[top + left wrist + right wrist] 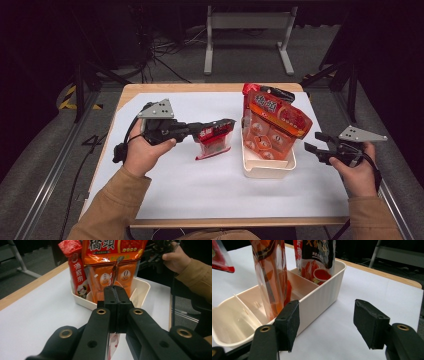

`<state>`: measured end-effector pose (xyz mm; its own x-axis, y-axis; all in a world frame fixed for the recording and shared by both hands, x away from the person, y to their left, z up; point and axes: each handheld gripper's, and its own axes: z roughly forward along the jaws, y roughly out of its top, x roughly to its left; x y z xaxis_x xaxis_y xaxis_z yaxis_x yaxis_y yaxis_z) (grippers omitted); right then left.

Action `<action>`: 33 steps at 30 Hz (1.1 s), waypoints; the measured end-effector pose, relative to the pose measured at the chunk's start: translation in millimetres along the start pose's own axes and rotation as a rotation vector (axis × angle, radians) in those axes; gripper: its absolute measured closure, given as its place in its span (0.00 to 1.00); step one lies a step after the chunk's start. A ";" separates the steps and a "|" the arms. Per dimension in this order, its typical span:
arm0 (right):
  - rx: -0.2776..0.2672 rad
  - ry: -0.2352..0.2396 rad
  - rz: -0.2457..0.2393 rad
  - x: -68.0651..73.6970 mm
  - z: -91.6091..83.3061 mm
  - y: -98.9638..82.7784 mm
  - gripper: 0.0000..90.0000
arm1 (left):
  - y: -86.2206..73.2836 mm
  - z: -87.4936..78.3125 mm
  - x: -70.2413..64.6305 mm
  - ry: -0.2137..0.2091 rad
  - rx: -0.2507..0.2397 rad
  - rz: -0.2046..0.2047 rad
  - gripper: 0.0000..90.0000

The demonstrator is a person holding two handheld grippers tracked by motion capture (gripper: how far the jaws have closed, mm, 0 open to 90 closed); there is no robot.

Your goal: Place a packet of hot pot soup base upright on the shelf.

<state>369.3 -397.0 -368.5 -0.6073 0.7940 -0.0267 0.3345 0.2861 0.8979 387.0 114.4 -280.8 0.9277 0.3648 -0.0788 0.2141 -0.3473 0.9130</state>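
My left gripper [227, 125] is shut on the top edge of a small red sauce pouch [215, 142], which hangs above the white mat just left of the white divided bin [267, 170]. In the left gripper view the closed jaws [115, 290] pinch the pouch [116, 267] edge-on. A large orange pouch [272, 122] stands upright in the bin, with a red pouch [76, 267] and a dark one [317, 255] behind it. Right of the bin, my right gripper [314, 142] stands open and holds nothing; its jaws [327, 325] straddle the bin's wall [322, 297].
The bin's nearest compartment [234, 317] holds nothing. A white mat [175, 185] covers the wooden table [135, 89]. Beyond the far edge stands a grey metal stand [247, 22], with cables on the floor.
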 end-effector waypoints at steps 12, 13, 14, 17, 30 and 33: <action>0.005 0.007 0.002 0.5 2.7 -0.1 0.42 | 13.4 8.4 -15.6 -0.057 -0.006 0.047 1.00; 0.005 0.007 0.002 0.5 2.7 -0.1 0.42 | 14.1 9.4 -16.5 -0.058 -0.011 0.052 1.00; 0.006 0.008 0.002 0.4 2.7 -0.1 0.42 | 15.3 10.6 -18.4 -0.064 -0.018 0.061 1.00; 0.007 0.010 0.007 0.3 2.9 -0.6 0.42 | 19.4 14.7 -23.3 -0.085 -0.028 0.087 1.00; -0.002 0.017 0.010 0.2 1.2 -1.4 0.41 | 33.8 40.0 -31.0 -0.113 -0.048 0.143 1.00; -0.006 0.016 0.013 -0.7 0.9 -1.8 0.41 | 35.5 47.1 -29.7 -0.121 -0.051 0.152 1.00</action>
<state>369.8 -397.5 -370.4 -0.6147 0.7887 -0.0078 0.3384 0.2727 0.9006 381.5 50.6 -264.9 0.9789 0.2039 0.0166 0.0559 -0.3450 0.9369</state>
